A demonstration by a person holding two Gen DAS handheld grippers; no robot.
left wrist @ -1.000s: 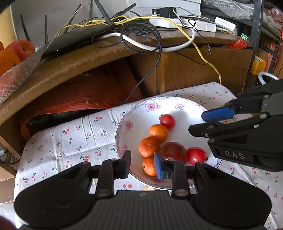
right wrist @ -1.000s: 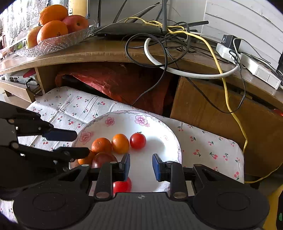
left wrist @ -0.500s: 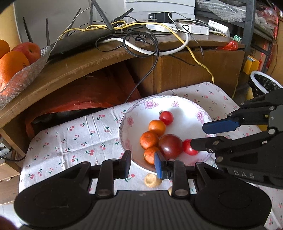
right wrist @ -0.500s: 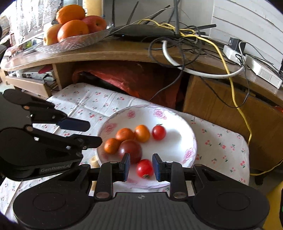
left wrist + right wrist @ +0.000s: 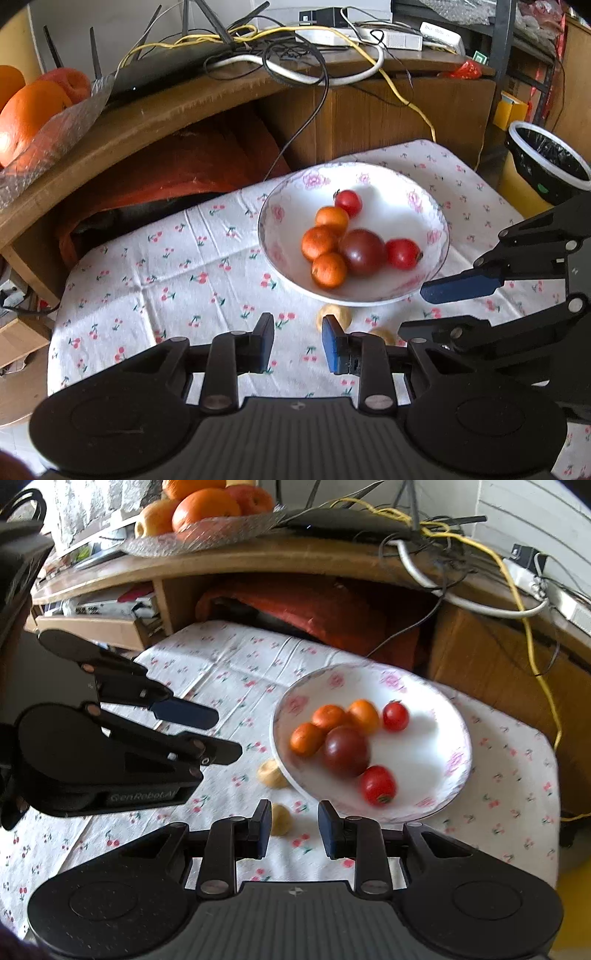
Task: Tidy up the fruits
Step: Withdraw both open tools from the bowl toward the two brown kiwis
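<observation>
Both grippers hovered above the cloth-covered table [image 5: 155,273], the left gripper [image 5: 297,343] and the right gripper [image 5: 292,826] each with fingers parted and grasping nothing. The floral bowl [image 5: 436,794] sat on the table holding three oranges [image 5: 328,716], a dark tomato [image 5: 346,751] and two red tomatoes [image 5: 378,785]. Two small yellow fruits [image 5: 272,773] lay on the cloth just beside the bowl's near rim

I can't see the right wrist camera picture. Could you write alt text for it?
A white floral plate on a cherry-print cloth holds three oranges, two red tomatoes and one dark tomato. Two pale yellow fruits lie on the cloth beside it. Both grippers, right and left, hover open and empty.
</observation>
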